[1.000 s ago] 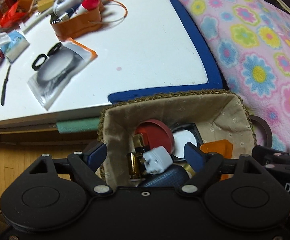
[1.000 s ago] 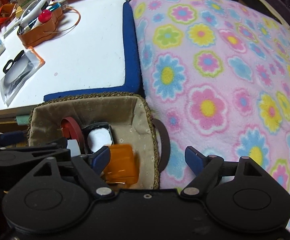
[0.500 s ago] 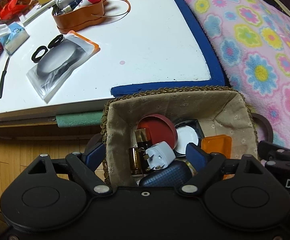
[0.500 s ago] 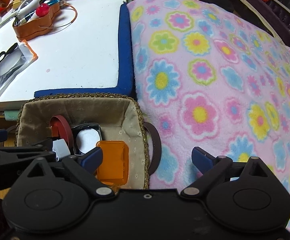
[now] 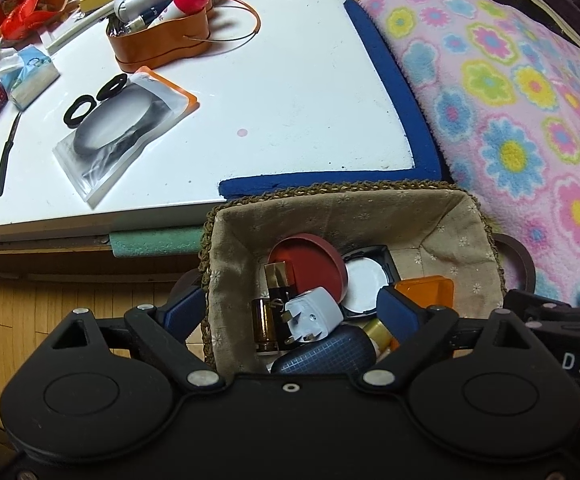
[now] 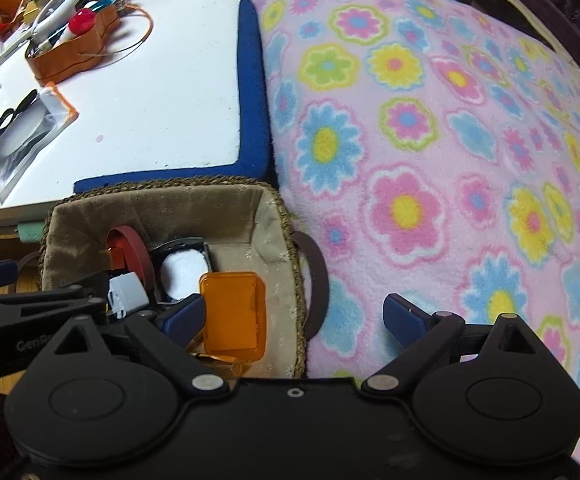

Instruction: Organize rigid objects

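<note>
A woven, cloth-lined basket (image 5: 330,208) (image 6: 277,216) stands below the table edge beside the bed. It holds a red round lid (image 5: 310,256), a black compact with a white face (image 5: 366,280) (image 6: 183,268), a white plug adapter (image 5: 314,316), brown bottles (image 5: 265,324), a dark blue gridded object (image 5: 326,354) and an orange plastic case (image 5: 426,290) (image 6: 231,316). My left gripper (image 5: 290,312) is open and empty, above the basket's near-left part. My right gripper (image 6: 294,316) is open and empty, straddling the basket's right rim.
A white table (image 5: 290,80) with a blue padded edge (image 5: 394,80) carries an orange tray of items (image 5: 161,40), a bagged black ring (image 5: 121,128), tissues (image 5: 21,76) and a black pen (image 5: 5,156). A floral blanket (image 6: 430,140) covers the bed on the right.
Both grippers have drawn back and up from the basket, so more of the table and blanket shows. The jaws stayed open and the basket's contents have not moved.
</note>
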Available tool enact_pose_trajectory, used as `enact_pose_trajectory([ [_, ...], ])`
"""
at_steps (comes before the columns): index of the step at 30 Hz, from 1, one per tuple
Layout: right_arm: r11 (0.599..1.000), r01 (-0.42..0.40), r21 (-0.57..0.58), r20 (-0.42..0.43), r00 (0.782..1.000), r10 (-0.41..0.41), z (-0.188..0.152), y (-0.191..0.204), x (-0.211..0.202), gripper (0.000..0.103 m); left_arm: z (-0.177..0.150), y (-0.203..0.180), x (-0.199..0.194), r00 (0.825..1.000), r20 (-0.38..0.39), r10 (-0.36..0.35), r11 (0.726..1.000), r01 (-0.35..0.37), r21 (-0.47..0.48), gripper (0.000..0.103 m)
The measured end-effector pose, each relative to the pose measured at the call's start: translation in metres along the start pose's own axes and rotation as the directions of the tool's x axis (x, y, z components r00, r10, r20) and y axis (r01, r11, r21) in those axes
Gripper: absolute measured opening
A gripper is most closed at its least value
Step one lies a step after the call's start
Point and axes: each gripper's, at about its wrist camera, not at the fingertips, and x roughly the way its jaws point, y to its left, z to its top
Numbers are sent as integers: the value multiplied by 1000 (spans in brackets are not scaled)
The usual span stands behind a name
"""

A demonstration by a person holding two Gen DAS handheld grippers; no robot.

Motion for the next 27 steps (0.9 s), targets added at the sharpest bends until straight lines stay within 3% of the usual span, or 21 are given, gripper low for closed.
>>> enact_pose_trajectory([
  [6,997,76,-35,16,997,-75,-2,7,-2,97,-1,-1,-1,1000,4,12,1000,-12,0,89],
  [27,996,70,-49,-19,997,-71,-2,7,2,99,-2,-1,2,1000,-9,18,1000,-18,-10,88],
])
